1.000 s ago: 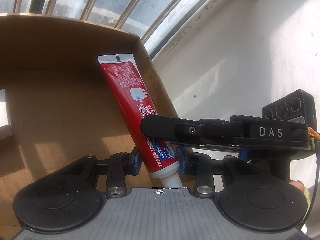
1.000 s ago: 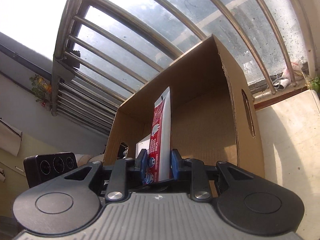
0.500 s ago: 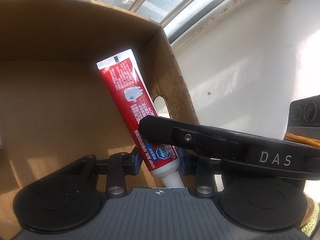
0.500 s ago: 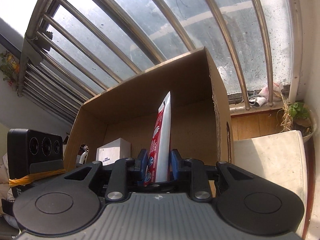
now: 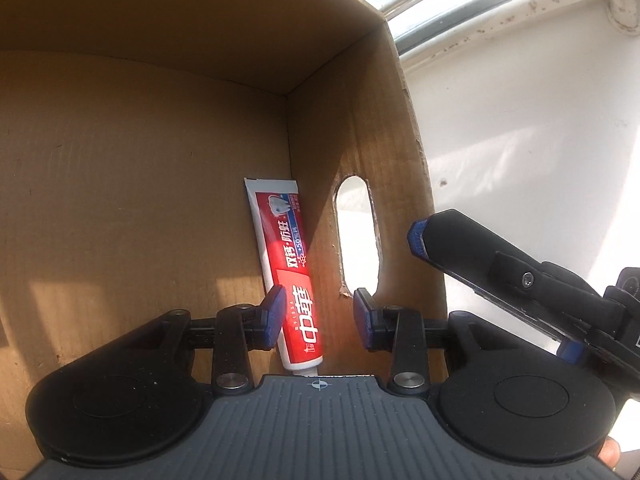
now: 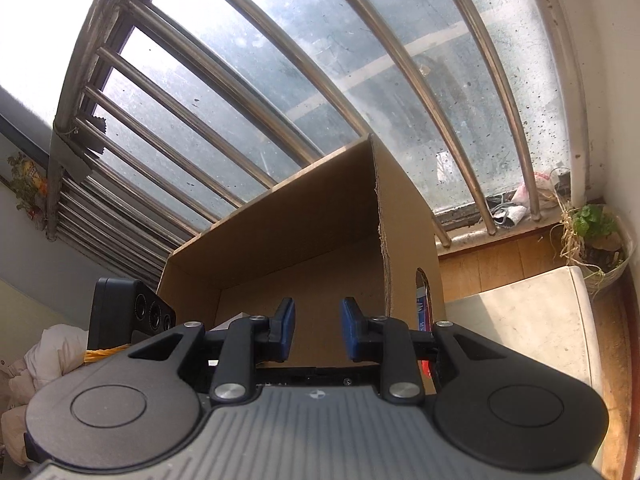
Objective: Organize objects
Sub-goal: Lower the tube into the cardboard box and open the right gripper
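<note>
Left wrist view: the left gripper (image 5: 318, 318) points down into the cardboard box (image 5: 140, 200), its blue pads parted. The red toothpaste tube (image 5: 286, 264) stands between them, leaning in the box's right-hand corner, crimped end up against the side wall and cap end low by the gripper body. The left pad lies against the tube's edge; the right pad stands clear of it, so the grip looks released, and the jaws have just been opening with the tube between them. The corner props the tube upright and keeps it beside the oval handle cutout (image 5: 357, 232). Outside that wall the right gripper (image 5: 416, 238) reaches in from the lower right, its tip near the cutout, holding nothing here

Right wrist view: the right gripper (image 6: 317, 330) has a narrow gap between its pads with nothing in it, aimed at the open box (image 6: 304, 240) from outside. Through the cutout (image 6: 422, 280) in the side wall a strip of the tube's print (image 6: 423, 306) shows, confirming it sits inside against that wall. The left gripper's camera housing (image 6: 132, 312) appears at the left. The box stands on a white bench (image 6: 528, 320) below a barred window (image 6: 280, 80); a small potted plant (image 6: 592, 228) sits in the corner
</note>
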Available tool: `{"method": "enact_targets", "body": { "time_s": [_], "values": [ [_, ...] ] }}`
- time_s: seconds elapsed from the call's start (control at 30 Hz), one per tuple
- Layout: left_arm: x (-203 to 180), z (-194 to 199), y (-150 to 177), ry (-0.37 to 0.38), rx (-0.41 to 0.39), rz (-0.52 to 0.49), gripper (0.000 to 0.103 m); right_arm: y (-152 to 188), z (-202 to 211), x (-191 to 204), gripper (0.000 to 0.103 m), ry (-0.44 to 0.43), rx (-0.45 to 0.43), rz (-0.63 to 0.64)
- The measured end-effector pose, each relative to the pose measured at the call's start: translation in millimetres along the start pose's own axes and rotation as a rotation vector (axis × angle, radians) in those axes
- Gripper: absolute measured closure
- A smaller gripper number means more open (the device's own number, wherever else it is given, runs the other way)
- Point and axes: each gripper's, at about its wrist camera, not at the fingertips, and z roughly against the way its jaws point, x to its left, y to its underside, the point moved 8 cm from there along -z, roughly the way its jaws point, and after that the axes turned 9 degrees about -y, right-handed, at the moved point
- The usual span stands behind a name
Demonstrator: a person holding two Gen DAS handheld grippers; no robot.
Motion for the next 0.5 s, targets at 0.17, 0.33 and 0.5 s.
{"method": "enact_targets", "body": {
  "time_s": [0.17,0.33,0.5],
  "values": [
    [-13.2,22.6,11.5,-0.023,-0.085,-0.080,0.051,9.4,30.6,10.1,0.075,-0.048,-0.063,0.008],
    [-24.3,69.9,40.5,-0.028,-0.227,-0.141,0.032,28.4,79.0,30.2,0.067,-0.138,-0.170,0.015],
    [-17.8,133.4,96.3,0.000,-0.329,-0.198,0.011,68.4,132.5,57.6,0.044,-0.237,-0.283,0.074]
  ]
}}
